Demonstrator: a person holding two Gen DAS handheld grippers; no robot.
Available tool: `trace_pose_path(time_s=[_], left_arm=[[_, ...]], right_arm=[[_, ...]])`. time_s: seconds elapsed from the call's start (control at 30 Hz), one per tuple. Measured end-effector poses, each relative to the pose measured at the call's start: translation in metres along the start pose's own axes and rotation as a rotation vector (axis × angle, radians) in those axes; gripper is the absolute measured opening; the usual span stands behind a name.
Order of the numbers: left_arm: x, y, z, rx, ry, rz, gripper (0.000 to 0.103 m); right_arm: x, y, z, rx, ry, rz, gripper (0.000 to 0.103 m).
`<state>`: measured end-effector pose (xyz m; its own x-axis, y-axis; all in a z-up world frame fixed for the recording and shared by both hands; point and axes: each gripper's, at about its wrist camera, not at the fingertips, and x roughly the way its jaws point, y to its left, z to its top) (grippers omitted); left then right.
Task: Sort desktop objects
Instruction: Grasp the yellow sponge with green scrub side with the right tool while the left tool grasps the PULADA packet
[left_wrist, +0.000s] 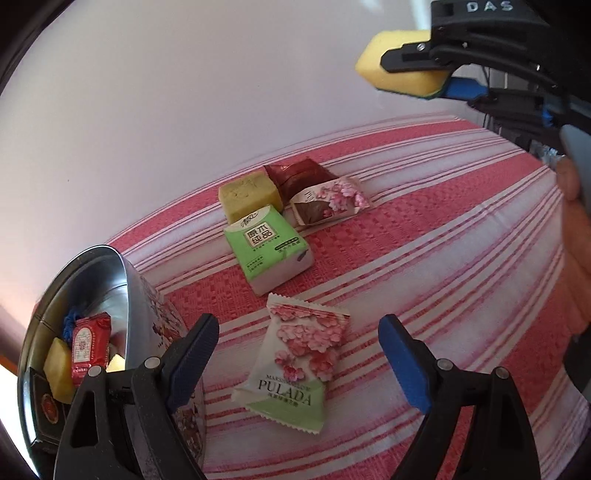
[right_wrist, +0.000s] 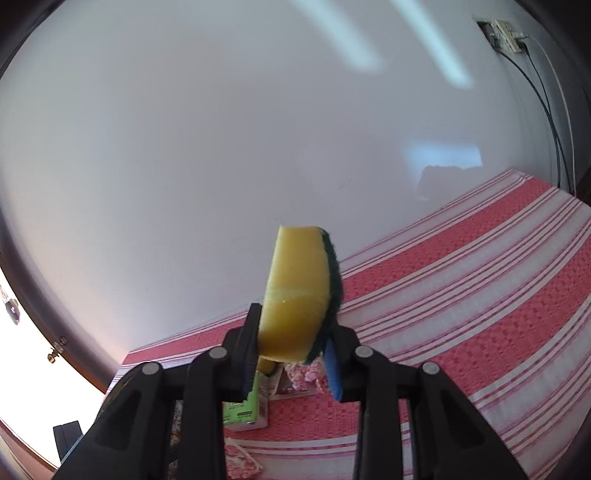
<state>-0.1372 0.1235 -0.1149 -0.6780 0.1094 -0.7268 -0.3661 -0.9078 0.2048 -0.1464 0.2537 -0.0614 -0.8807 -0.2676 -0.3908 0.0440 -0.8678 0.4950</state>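
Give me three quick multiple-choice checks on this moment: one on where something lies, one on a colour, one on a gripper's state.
1. Where is the PULADA packet?
A. in the tin
B. on the striped cloth between the left gripper's fingers
C. in the right gripper

2. What colour is the sponge's scouring layer?
A. dark green
B. red
C. white

3. What is the right gripper doing?
A. open and empty
B. shut on the sponge
C. shut on the tissue pack

Answers: 1 B, it lies flat on the cloth ahead of the open left gripper. 2 A, a green edge backs the yellow sponge. 3 B, both pads press its sides in the air.
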Motion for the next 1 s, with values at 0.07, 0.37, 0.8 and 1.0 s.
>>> trace_pose_path(time_s=[0.07, 0.37, 0.8, 1.0], left_arm=[[0.008, -0.002, 0.001, 0.015, 0.011, 0.022, 0.089], [0.028, -0.014, 0.006, 0.039, 0.052, 0.017, 0.089], [0.028, -0.004, 0.008, -0.119, 0.068, -0.021, 0.085], [0.027, 0.002, 0.007, -0.163, 0.053, -0.121, 0.054]], right_arm=[[0.002, 0.004, -0.002, -0.001, 0.001, 0.008, 0.031], [-0.001, -0.003, -0.006, -0.017, 0.008, 0.008, 0.031], [0.0, -0.005, -0.004, 0.027, 0.025, 0.017, 0.031], [0.0, -0.007, -0.007, 0.035, 0.026, 0.024, 0.031]])
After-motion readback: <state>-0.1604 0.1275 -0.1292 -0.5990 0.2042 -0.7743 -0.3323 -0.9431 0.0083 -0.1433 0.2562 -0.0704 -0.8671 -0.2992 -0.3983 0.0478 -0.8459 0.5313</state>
